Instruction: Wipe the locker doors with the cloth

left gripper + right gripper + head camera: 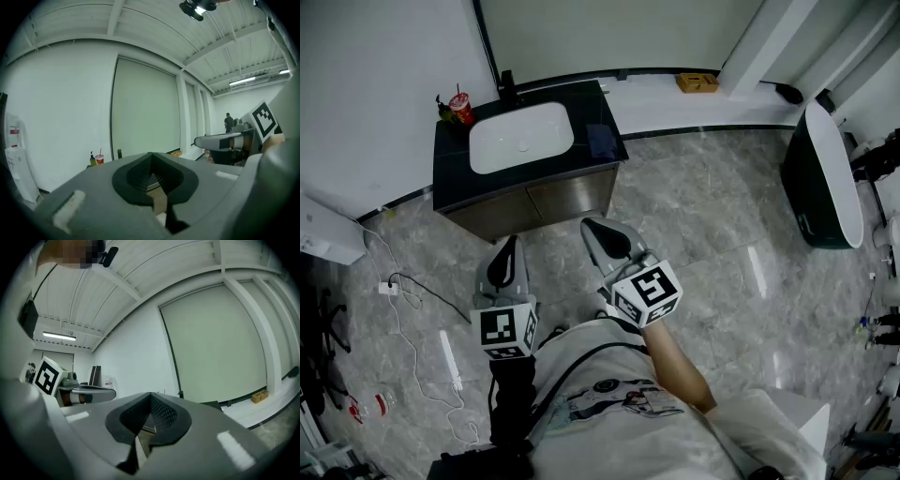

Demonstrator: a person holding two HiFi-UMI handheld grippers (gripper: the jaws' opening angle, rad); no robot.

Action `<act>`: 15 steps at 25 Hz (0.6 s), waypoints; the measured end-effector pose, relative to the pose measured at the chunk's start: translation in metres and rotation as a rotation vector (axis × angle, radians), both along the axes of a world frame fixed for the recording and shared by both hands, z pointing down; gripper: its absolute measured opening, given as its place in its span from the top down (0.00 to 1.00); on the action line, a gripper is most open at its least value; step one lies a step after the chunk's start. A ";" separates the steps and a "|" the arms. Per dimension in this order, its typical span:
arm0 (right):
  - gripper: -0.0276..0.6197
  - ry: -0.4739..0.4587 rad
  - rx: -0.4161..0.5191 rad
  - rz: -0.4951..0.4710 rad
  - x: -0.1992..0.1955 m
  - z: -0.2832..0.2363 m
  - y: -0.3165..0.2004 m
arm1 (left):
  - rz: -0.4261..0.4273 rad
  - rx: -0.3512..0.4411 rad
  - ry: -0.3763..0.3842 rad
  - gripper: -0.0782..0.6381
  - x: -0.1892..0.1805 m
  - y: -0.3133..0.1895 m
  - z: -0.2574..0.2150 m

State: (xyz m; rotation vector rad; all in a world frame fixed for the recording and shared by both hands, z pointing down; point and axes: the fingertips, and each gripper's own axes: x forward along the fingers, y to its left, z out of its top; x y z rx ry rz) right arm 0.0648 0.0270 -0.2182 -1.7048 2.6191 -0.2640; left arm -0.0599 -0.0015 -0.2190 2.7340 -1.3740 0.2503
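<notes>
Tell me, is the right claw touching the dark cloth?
Apart. Head view: the right claw hangs over the floor, clear of the cloth on the countertop.

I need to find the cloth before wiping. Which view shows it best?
The head view: the dark cloth lies on the black countertop, right of the basin. Neither gripper view shows it.

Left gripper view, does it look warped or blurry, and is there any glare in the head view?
Left gripper view: strong fisheye, the white ceiling beam bows and the corners go black; the grey left gripper, close to the lens, looks soft. Head view: sharp, with pale light streaks on the glossy grey marble floor.
</notes>
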 end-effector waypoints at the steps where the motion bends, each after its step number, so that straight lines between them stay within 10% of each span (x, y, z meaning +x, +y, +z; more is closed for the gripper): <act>1: 0.95 0.000 -0.001 0.000 0.000 0.000 0.000 | 0.000 -0.001 0.001 0.89 0.000 0.000 0.000; 15: 0.95 -0.032 -0.002 -0.005 0.013 0.006 0.002 | -0.004 -0.023 -0.010 0.89 0.010 0.000 0.006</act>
